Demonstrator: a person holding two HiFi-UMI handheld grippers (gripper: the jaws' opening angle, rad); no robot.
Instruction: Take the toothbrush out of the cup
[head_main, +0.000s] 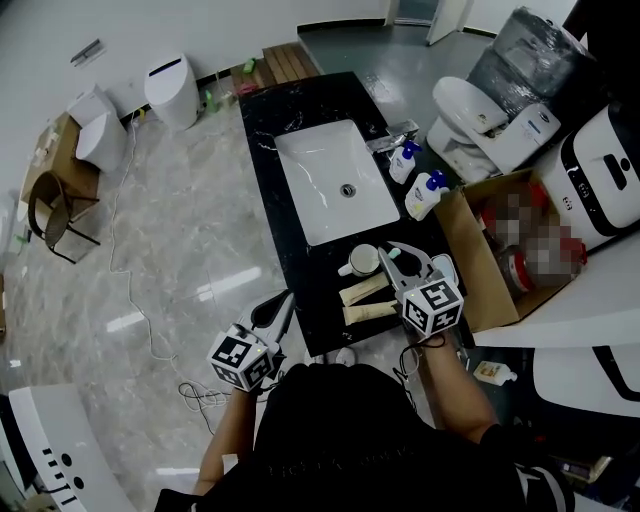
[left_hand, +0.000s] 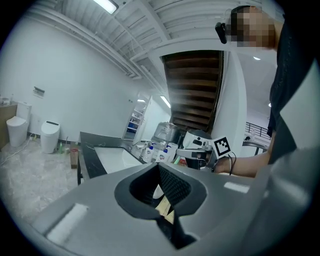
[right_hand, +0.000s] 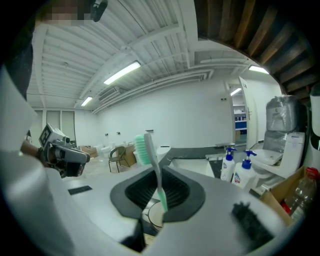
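A toothbrush (right_hand: 157, 176) with green bristles stands upright between the jaws of my right gripper (right_hand: 159, 201), which is shut on its handle. In the head view its green head (head_main: 394, 254) shows at the tip of the right gripper (head_main: 393, 263), just right of the white cup (head_main: 362, 260) on the black counter (head_main: 300, 250). The cup's rim (right_hand: 150, 216) lies right below the brush, which is lifted clear of it. My left gripper (head_main: 284, 303) hangs off the counter's left edge, jaws together and empty (left_hand: 170, 210).
Two cream tubes (head_main: 366, 301) lie in front of the cup. Behind it is a white sink (head_main: 335, 180). Two pump bottles (head_main: 414, 178) stand at the sink's right. An open cardboard box (head_main: 500, 250) sits right of the counter. Toilets and a chair stand around on the floor.
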